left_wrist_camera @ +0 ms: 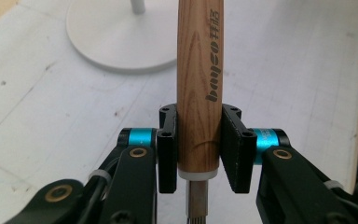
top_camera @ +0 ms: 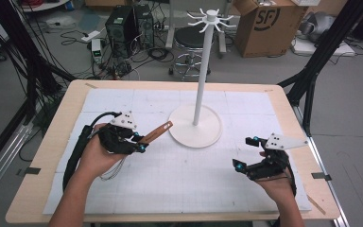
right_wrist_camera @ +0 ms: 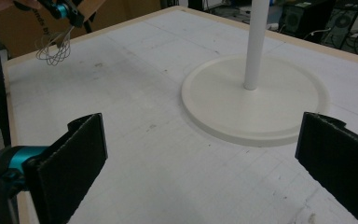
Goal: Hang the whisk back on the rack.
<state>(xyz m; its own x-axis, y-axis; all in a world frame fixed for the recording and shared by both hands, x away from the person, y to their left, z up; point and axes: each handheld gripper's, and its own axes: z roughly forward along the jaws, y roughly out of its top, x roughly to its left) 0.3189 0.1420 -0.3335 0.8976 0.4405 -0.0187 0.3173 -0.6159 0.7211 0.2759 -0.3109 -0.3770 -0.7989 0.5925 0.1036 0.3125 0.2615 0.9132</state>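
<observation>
My left gripper point(top_camera: 139, 142) is shut on a whisk with a wooden handle point(top_camera: 157, 132). The handle point(left_wrist_camera: 199, 84) runs up between the jaws and points toward the white stand. The wire loops point(top_camera: 113, 169) hang below the hand, and the whisk wires point(right_wrist_camera: 53, 49) hang above the mat at the far left of the right gripper view. The white stand has a round base point(top_camera: 208, 130), a tall pole point(top_camera: 203, 71) and hook arms point(top_camera: 209, 19) on top. My right gripper point(top_camera: 246, 152) is open above the mat, right of the base point(right_wrist_camera: 261, 107), with nothing between its jaws.
A white gridded mat point(top_camera: 179, 179) covers the wooden table point(top_camera: 38, 179). Behind the table stand a stool point(top_camera: 191, 40), computer cases point(top_camera: 123, 26) and a cardboard box point(top_camera: 264, 23). Black frame legs point(top_camera: 316, 61) rise at the right, cables point(top_camera: 33, 71) hang at the left.
</observation>
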